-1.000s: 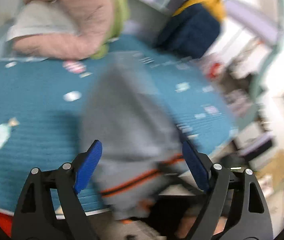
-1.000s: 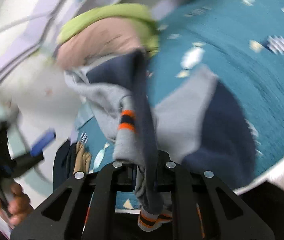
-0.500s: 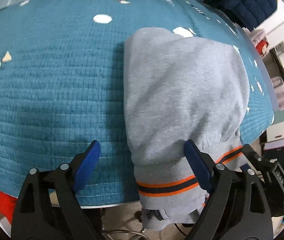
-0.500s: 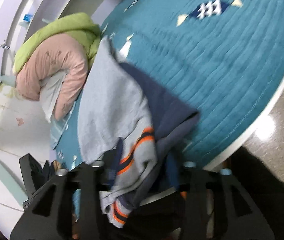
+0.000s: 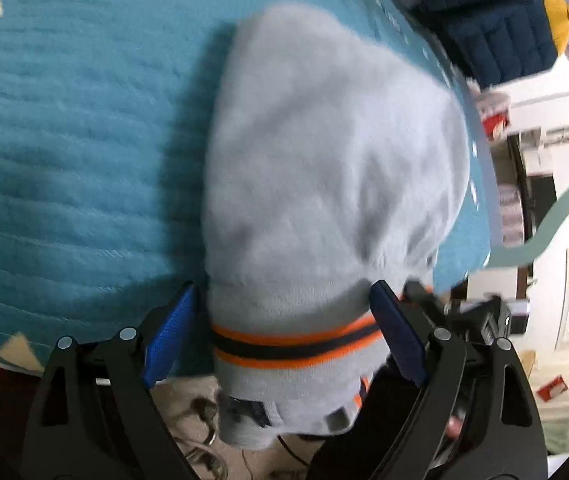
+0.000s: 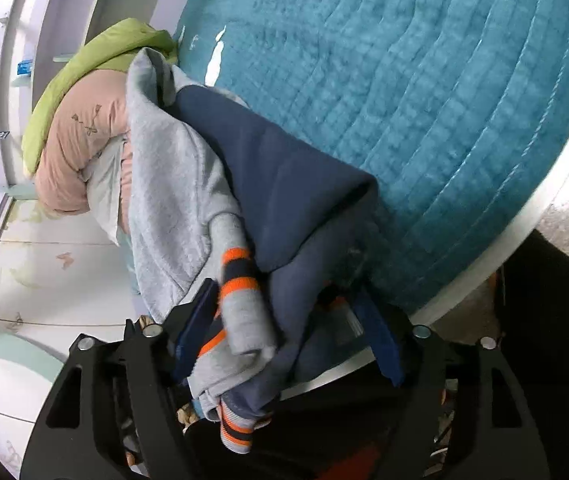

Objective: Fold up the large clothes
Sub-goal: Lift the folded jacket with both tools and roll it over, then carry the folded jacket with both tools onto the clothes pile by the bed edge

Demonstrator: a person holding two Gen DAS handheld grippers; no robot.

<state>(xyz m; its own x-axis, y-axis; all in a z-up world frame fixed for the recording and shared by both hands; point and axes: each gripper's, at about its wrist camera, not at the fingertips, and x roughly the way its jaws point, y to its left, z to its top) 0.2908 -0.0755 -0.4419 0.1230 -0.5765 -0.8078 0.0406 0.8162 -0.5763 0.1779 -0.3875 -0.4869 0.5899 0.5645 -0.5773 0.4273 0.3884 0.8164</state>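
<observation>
Soft, floppy grey-and-navy fleece sweatshirt w/ orange-striped ribbed hem [image 5: 324,184] droops off teal quilted bed [image 5: 64,140] edge; left gripper [image 5: 284,328] & right gripper [image 6: 284,320] both gape wide round it, gripping nothing—prob. best pinched at thick hem.

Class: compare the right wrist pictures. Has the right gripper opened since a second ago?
Yes. The right gripper was clamped on the sweatshirt; now its jaws stand apart, with the garment bunched loosely between them at the teal quilt's edge.

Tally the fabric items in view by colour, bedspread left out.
Grey and navy with orange stripes: 1, the sweatshirt
Pink: 1, the rolled quilt
Green: 1, the quilt on top of it
Navy and yellow: 1, the padded bundle
Total: 4
</observation>
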